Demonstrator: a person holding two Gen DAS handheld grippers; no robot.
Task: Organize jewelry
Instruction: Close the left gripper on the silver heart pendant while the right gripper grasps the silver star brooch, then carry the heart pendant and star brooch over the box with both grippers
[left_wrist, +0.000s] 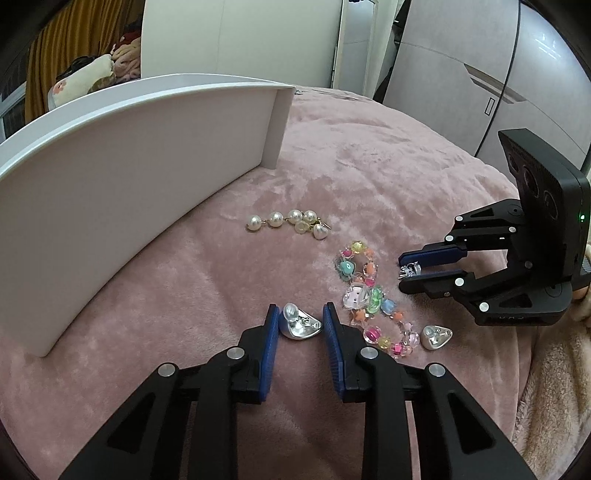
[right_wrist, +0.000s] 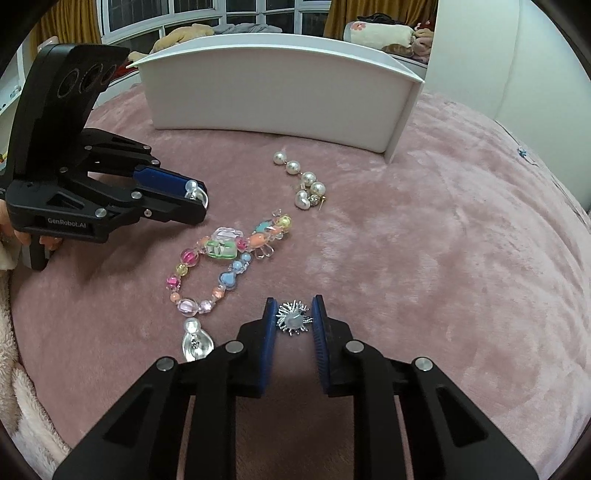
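1. Left wrist view: the left tool has its blue pads pressed against both sides of a silver teardrop earring, which lies on the pink plush cover.
2. At about 3 o'clock from that earring lies its matching silver earring, free on the cover, touching the end of the coloured bead bracelet.
3. The bracelet curls from 3 o'clock up towards 1 o'clock of the left tool.
4. The pearl earrings lie at 12 o'clock, near the foot of the white box, which stands at 10 to 11 o'clock.
5. Right wrist view: the right tool is narrowed onto a spiky silver brooch, its pads against both sides.
6. Here the bracelet sits at 10 to 11 o'clock, the pearls at 12 o'clock, the box beyond them.
7. The left tool appears at 10 o'clock, gripping its earring at the tips.
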